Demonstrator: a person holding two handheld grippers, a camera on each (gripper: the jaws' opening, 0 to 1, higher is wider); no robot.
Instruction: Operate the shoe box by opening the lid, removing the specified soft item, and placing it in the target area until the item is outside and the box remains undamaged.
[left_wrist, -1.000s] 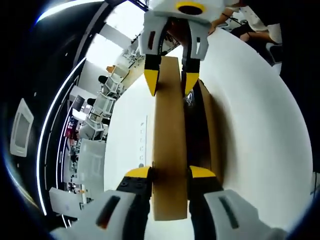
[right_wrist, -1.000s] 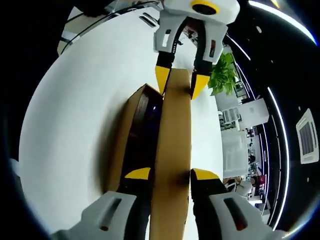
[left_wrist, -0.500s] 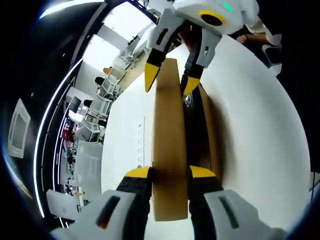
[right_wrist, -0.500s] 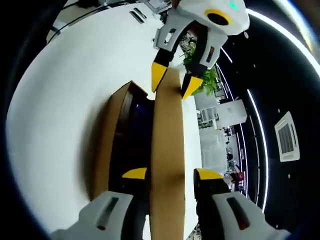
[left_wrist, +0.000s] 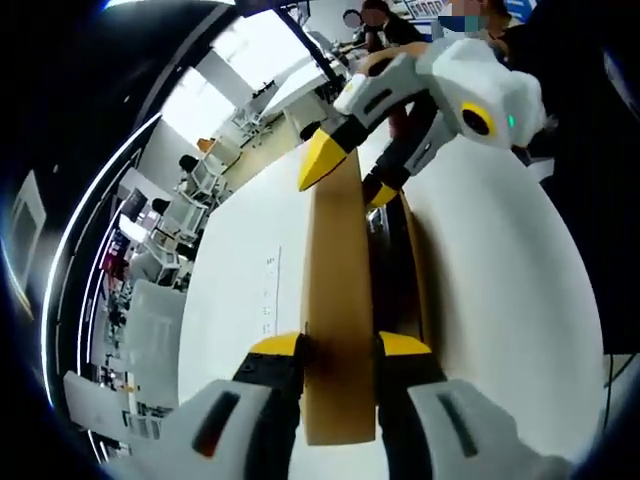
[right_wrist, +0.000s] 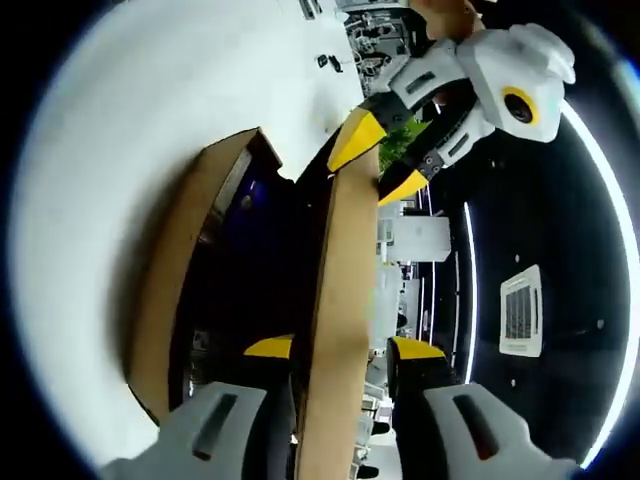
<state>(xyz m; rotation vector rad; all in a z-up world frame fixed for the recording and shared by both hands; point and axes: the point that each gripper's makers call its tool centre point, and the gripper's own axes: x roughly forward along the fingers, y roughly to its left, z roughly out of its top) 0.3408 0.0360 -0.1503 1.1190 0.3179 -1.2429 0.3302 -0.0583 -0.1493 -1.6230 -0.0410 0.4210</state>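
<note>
Left gripper (left_wrist: 339, 345): jaws clenched on the near end of the lid (left_wrist: 337, 300), a flat brown cardboard panel seen edge-on, raised upright. Right gripper (right_wrist: 344, 350): jaws likewise clamped on the opposite end of the lid (right_wrist: 340, 300). Each tong appears at the far end of the other's view: right one (left_wrist: 350, 178) over the far lid edge in the left gripper view, left one (right_wrist: 378, 160) over it in the right gripper view

Beside the lid, the box (right_wrist: 175, 290) sits on the white table (left_wrist: 500, 300), open, its inside dark. A dim shape lies in there, too shadowed to identify; the soft item is presumably it, not yet outside. Cannot tell its colour or form

Handling judgement: lid is light, thin, stiff along its length but creases easily under a hard pinch; grip at the short ends, as now, spreads the load. Box walls equally thin, so avoid levering against them. Soft item should give under the jaws; take it by a fold at mid-body

Far: office desks, chairs, a green plant (right_wrist: 400, 135) past the table edge; a person (left_wrist: 400, 20) beyond the far corner
</note>
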